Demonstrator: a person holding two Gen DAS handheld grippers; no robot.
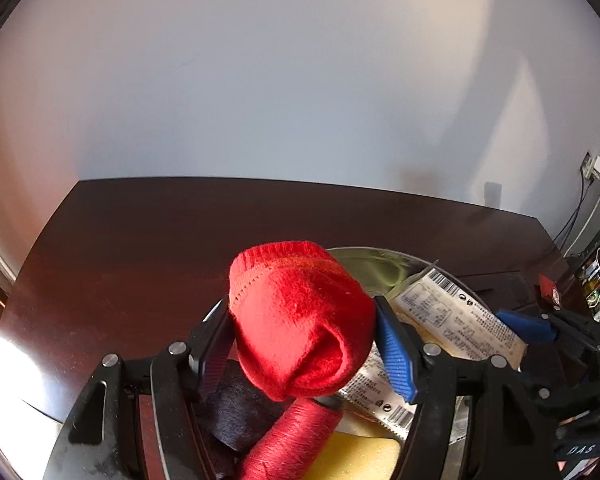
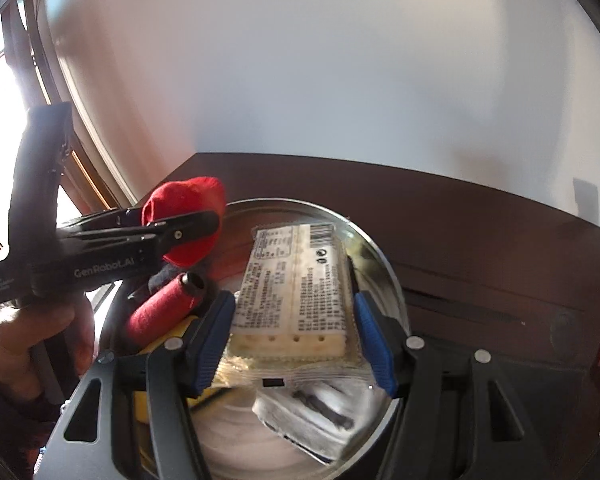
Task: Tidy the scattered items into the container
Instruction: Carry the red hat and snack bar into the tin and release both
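Left wrist view shows the left gripper [image 1: 304,336] with jaws clamped on a red sock [image 1: 300,320] above the metal container [image 2: 376,248]; the right gripper [image 2: 294,340] pinches a cracker packet [image 2: 296,280] at frame centre. Lower each well inside the rim before releasing.

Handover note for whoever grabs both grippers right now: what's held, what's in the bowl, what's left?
Left gripper: shut on the red sock, above the metal bowl.
Right gripper: around the cracker packet over the bowl; grip unclear.
In the bowl: red thread spool, dark cloth, yellow sponge, another packet.
Left: release the sock and crackers.
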